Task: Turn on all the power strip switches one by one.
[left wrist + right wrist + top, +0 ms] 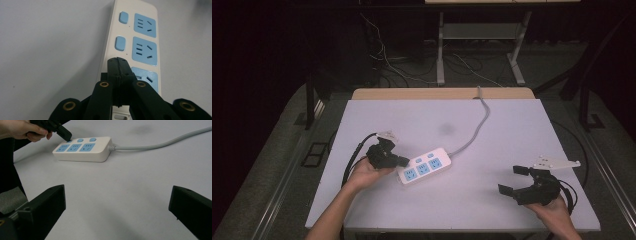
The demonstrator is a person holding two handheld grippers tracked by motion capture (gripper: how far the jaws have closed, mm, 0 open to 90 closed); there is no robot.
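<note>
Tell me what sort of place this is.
Probably a lab or recording room: a white table with a power strip on it, loose cables on grey carpet, and metal stand legs behind, against dark surroundings.

Your high view looks forward and down over the table. Your left gripper view sits close above the white three-socket plastic power strip (135,45); your right gripper view shares it from afar, low.

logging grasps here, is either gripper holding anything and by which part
Nothing is held. The left gripper is shut with its tip at the power strip, over a switch button; the right gripper is open over the table.
</note>
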